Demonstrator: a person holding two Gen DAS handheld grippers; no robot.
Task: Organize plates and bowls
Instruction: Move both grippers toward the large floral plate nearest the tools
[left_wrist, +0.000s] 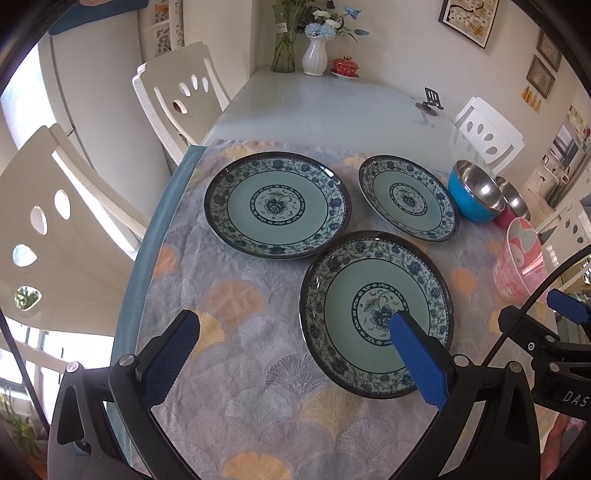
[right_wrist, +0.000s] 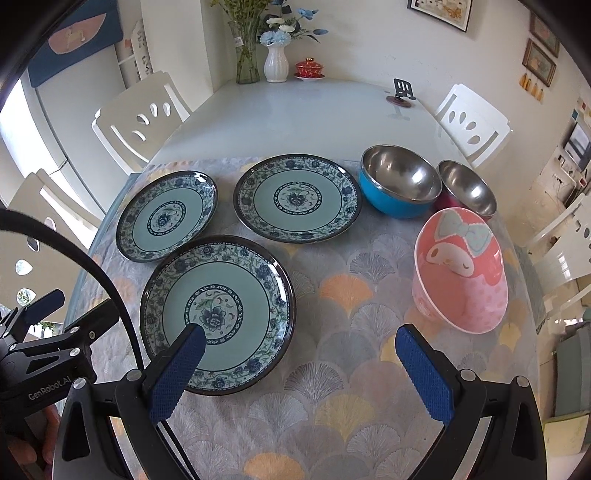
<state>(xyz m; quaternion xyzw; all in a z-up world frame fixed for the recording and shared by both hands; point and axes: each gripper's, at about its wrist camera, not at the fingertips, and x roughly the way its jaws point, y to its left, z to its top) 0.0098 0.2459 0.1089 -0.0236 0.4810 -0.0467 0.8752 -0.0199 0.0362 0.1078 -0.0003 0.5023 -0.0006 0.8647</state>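
From the left wrist view, the left gripper (left_wrist: 295, 339) hangs above the patterned cloth (left_wrist: 251, 387) with its jaws spread wide and nothing between them; its right finger overlaps the near plate (left_wrist: 373, 295), though whether it touches cannot be told. All three plates lie flat, face up, round with no long axis: the far left plate (left_wrist: 277, 205) sits just beside the near one, and the far right plate (left_wrist: 408, 199) lies just beside a blue bowl (left_wrist: 476, 194) standing mouth up. The other gripper's frame at the right edge reads "DAS", cut off. Bare glass table (left_wrist: 314, 107) stretches far behind the cloth. From the right wrist view, the right gripper (right_wrist: 301, 354) is likewise wide open and empty, over free cloth between the near plate and a pink bowl (right_wrist: 461, 273) that is tipped with its mouth facing the camera. A red bowl (right_wrist: 465, 188) stands just beside the blue one. "GenRobot.AI" is readable at the left.
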